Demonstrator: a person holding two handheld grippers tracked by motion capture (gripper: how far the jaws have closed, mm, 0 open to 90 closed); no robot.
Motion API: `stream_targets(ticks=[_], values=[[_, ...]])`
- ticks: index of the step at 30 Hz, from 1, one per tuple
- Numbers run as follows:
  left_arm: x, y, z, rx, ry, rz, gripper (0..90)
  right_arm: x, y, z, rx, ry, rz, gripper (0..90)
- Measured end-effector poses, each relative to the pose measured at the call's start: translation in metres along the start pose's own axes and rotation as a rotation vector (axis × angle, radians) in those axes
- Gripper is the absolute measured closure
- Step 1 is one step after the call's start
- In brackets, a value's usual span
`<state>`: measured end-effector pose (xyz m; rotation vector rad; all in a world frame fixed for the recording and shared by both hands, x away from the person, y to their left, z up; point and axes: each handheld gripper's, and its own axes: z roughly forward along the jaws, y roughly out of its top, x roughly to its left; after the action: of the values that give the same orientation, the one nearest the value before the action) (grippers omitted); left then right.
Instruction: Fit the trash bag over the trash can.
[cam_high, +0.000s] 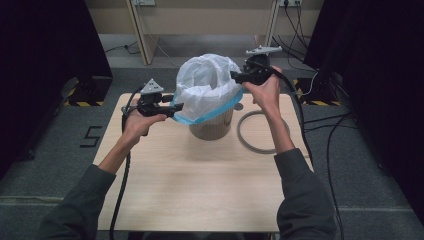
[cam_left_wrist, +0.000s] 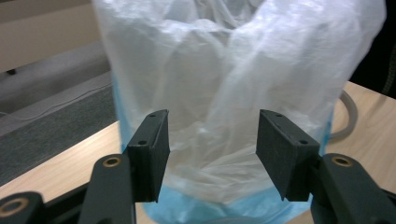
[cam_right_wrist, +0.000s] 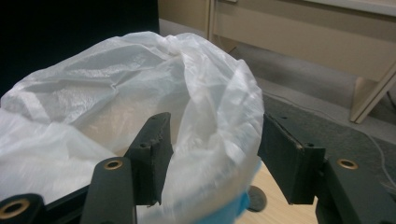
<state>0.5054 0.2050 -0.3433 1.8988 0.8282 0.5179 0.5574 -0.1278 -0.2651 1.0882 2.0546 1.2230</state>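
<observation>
I see both grippers, left (cam_high: 176, 106) and right (cam_high: 234, 76), with jaws apart beside the bag (cam_high: 207, 85) over the bin (cam_high: 211, 128).

Grey ring (cam_high: 260, 132) lying flat on wooden table (cam_high: 200, 190), dark carpet (cam_high: 55, 150) around

A translucent white bag (cam_high: 207, 80) edged in light blue is seen over a tan bin (cam_high: 210, 129), beside a grey ring (cam_high: 260, 132) on the pale wood-grain table (cam_high: 200, 185), flanked by black grippers.
</observation>
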Motion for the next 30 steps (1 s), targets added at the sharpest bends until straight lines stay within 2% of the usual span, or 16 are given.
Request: stream_targets(ticks=[4, 10, 13, 19, 23, 26, 28, 30], values=[[-0.008, 0.001, 0.009, 0.004, -0.025, 0.006, 43.8, -0.006, -0.008, -0.009, 0.008, -0.002, 0.015, 42.1], [-0.022, -0.001, 0.019, 0.002, -0.062, 0.048, 73.6, -0.002, -0.013, -0.005, 0.021, 0.024, 0.013, 41.4], [-0.032, -0.002, 0.021, 0.012, -0.077, 0.080, 77.6, 0.001, -0.013, -0.003, 0.025, 0.031, 0.012, 41.2], [-0.055, -0.001, 0.031, 0.007, -0.105, 0.100, 75.1, 0.006, -0.012, 0.001, 0.026, 0.035, 0.016, 39.1], [-0.068, 0.001, 0.036, 0.009, -0.128, 0.112, 67.1, 0.013, -0.010, 0.005, 0.035, 0.041, 0.018, 37.7], [-0.066, 0.001, 0.032, -0.001, -0.134, 0.090, 57.4, 0.017, -0.011, 0.010, 0.064, 0.026, 0.011, 39.5], [-0.061, 0.002, 0.025, -0.016, -0.131, 0.064, 50.5, 0.016, -0.012, 0.016, 0.090, 0.003, -0.013, 45.7], [-0.055, 0.003, 0.016, -0.028, -0.120, 0.058, 46.6, 0.011, -0.011, 0.019, 0.091, -0.023, -0.024, 54.7]])
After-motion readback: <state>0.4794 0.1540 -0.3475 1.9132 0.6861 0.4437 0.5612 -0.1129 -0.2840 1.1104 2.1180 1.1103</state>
